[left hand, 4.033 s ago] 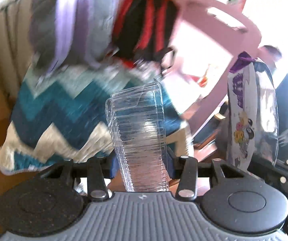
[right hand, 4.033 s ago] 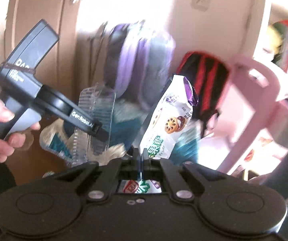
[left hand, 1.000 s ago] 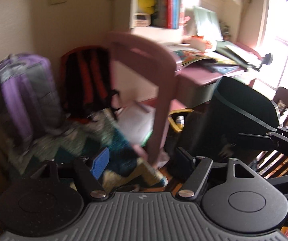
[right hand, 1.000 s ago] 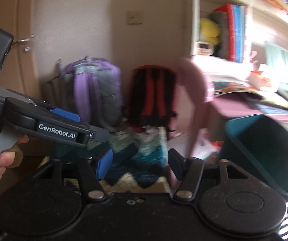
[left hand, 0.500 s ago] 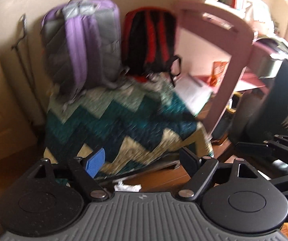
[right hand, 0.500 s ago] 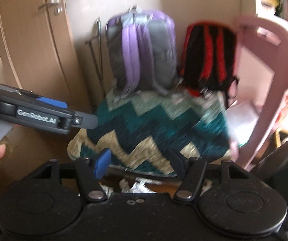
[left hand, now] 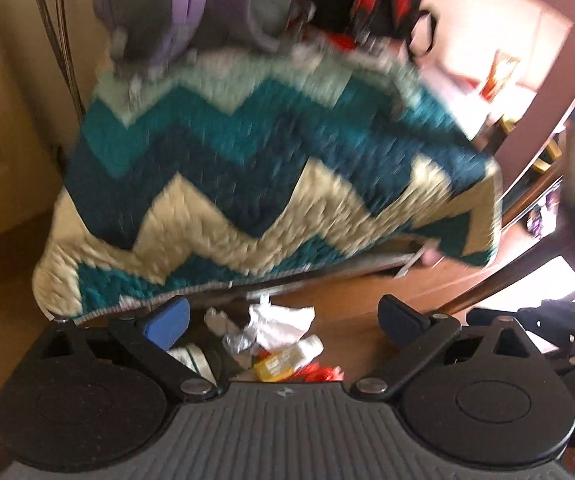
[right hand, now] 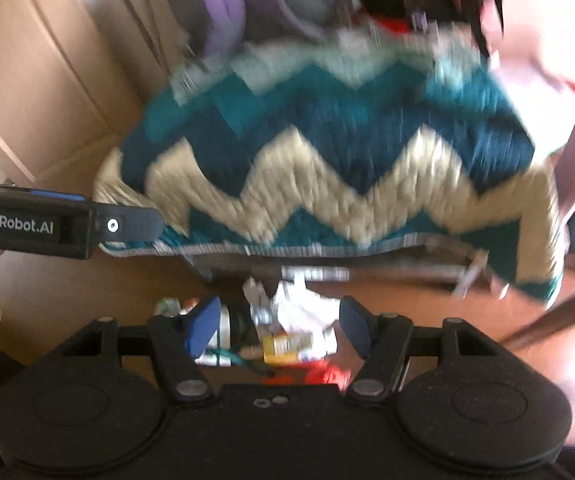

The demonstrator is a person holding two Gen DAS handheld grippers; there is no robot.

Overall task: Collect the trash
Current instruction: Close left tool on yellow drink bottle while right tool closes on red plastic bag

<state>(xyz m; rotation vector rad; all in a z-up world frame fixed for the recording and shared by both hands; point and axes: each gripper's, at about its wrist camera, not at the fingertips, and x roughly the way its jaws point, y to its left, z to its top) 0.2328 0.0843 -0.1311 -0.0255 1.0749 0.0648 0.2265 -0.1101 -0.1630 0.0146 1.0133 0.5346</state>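
Both views are smeared by motion blur, worst across the zigzag blanket (left hand: 271,184), whose stripes run into streaks. Strong daylight comes in from the right: in the left wrist view the wall (left hand: 483,40) at upper right is washed out to pale pink glare, and a white patch burns out on the floor (left hand: 527,292) at right. The right wrist view is overexposed at its right edge and upper left corner. The trash pile (right hand: 287,320) lies in the blanket's shadow, dim but readable. Fisheye distortion bends the edges, and all 4 corners go black.
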